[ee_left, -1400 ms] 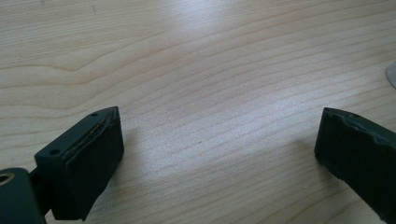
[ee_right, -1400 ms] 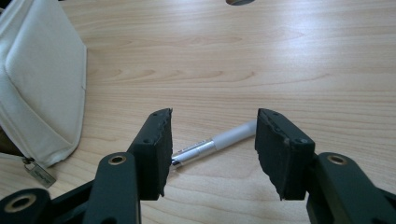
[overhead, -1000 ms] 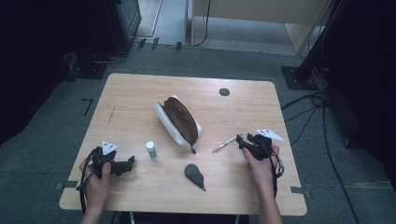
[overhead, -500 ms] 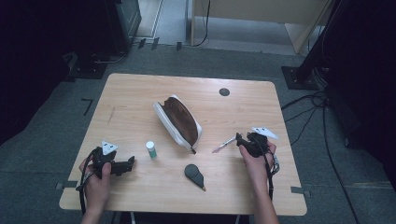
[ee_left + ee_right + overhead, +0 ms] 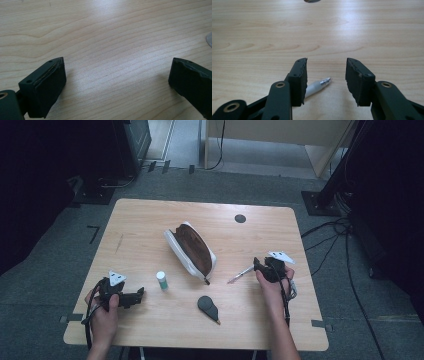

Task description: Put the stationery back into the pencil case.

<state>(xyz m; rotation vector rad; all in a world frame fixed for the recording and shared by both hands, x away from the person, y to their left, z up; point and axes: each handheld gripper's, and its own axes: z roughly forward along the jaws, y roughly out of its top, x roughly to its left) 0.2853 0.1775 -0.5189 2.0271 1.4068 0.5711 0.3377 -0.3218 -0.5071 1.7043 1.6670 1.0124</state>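
So I'm barely into this one. My right hand-held gripper [image 5: 326,82] is partly open right over the pen [image 5: 318,86], which lies flat on the counter [image 5: 150,220], not gripped yet. My left hand-held gripper [image 5: 115,82] sits wide open with nothing in it. The pencil pouch [image 5: 192,250] lies unzipped mid-counter, so I reckon picking and packing are all ahead.

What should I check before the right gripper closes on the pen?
1. Right gripper open: ok.
2. Pen between the jaws: not ok, it lies low, partly behind the left jaw in the right gripper view.
3. Pen flat on the table: ok.
4. Pouch clear of the pen: ok, apart in the high view.
5. Left gripper out of the way: ok, open at the far side.
6. Jaw height over the pen: cannot tell.
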